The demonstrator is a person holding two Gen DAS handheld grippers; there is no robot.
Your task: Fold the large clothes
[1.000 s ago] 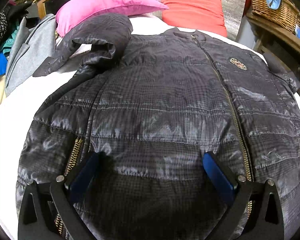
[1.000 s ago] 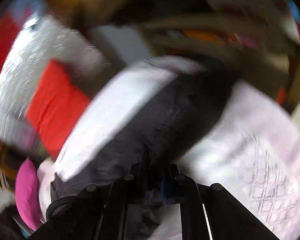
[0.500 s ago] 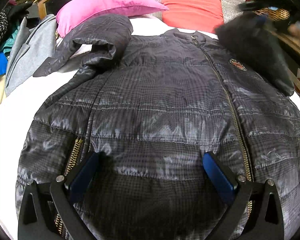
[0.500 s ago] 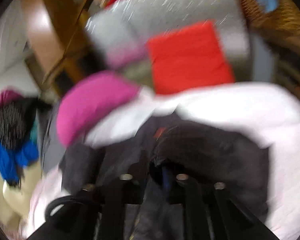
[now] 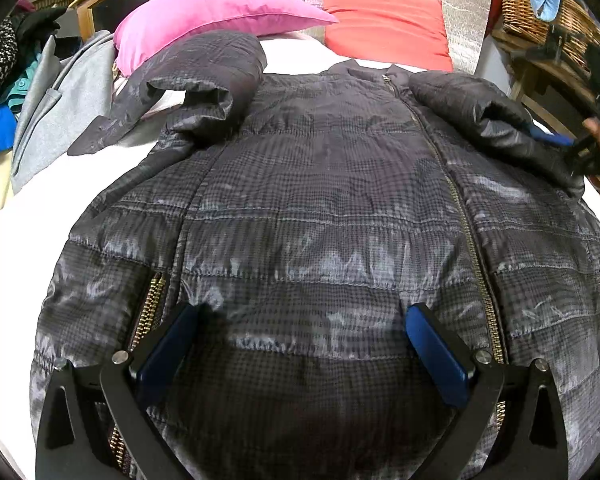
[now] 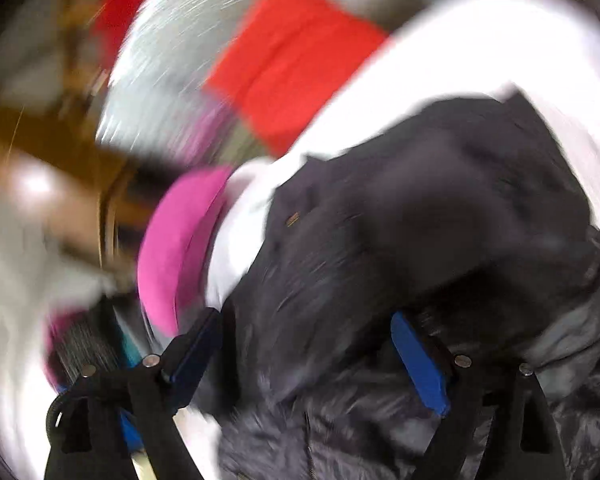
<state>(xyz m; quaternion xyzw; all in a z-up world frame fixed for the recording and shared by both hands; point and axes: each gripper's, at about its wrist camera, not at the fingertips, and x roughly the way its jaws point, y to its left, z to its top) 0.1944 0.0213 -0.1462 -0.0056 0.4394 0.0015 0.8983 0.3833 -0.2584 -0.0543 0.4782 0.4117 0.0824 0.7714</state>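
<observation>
A dark quilted jacket [image 5: 320, 208] lies front up on a white bed [image 5: 16, 232], zipped, hem nearest me. Its left sleeve [image 5: 204, 76] is folded in near the collar. Its right sleeve [image 5: 484, 120] lies folded across the right chest. My left gripper [image 5: 300, 320] is open, resting low over the hem. My right gripper [image 6: 304, 332] is open, its blue pads either side of the dark sleeve fabric [image 6: 420, 216]; the view is blurred. It also shows at the right edge of the left wrist view [image 5: 556, 140].
A pink pillow [image 5: 216, 20] and a red pillow [image 5: 384, 28] lie at the bed's head. Grey clothing [image 5: 60, 100] is piled at the left edge. A wicker basket [image 5: 540, 12] stands on a wooden shelf at the right.
The right gripper carried the right sleeve over and laid it across the jacket's chest, then opened. The left gripper has not moved.
</observation>
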